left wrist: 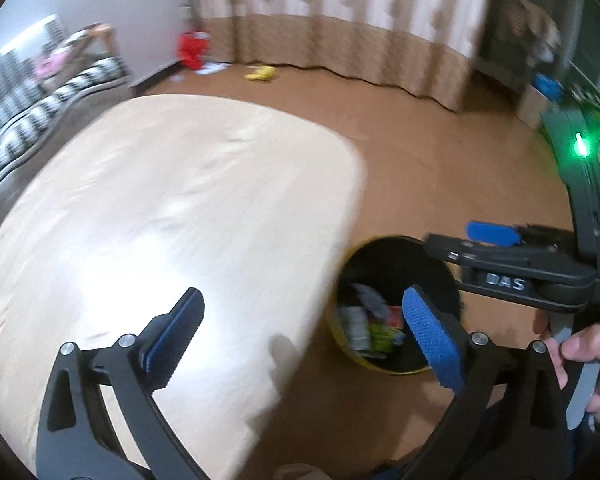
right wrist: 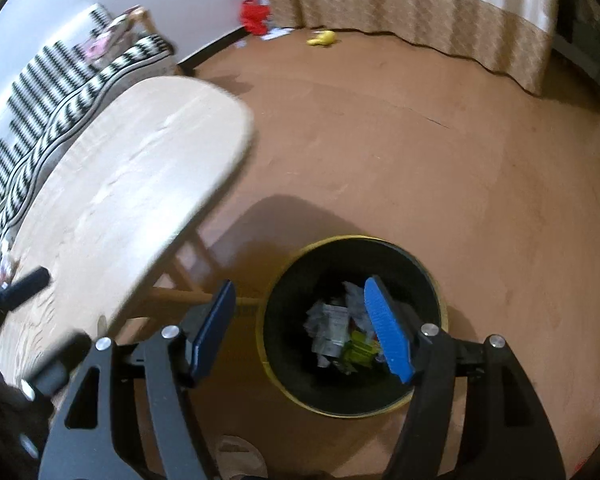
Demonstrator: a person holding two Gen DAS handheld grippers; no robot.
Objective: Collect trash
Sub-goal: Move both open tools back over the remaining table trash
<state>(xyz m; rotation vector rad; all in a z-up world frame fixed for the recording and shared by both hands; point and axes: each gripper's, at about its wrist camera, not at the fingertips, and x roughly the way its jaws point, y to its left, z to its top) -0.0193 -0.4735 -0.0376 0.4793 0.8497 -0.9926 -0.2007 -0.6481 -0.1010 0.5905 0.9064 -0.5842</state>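
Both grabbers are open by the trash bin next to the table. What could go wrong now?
1. The left gripper and right gripper hang close together near the bin, both open and empty; they could bump each other.
2. The bin stands right beside the table edge, so an arm swinging back might knock the tabletop.
3. A yellow item and papers lie far off by the curtain; they could be forgotten.

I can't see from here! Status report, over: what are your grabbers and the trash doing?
Left gripper open, empty. Right gripper open, empty, above the trash bin. Wrappers lie inside the bin. Table edge beside it; nothing blocking.
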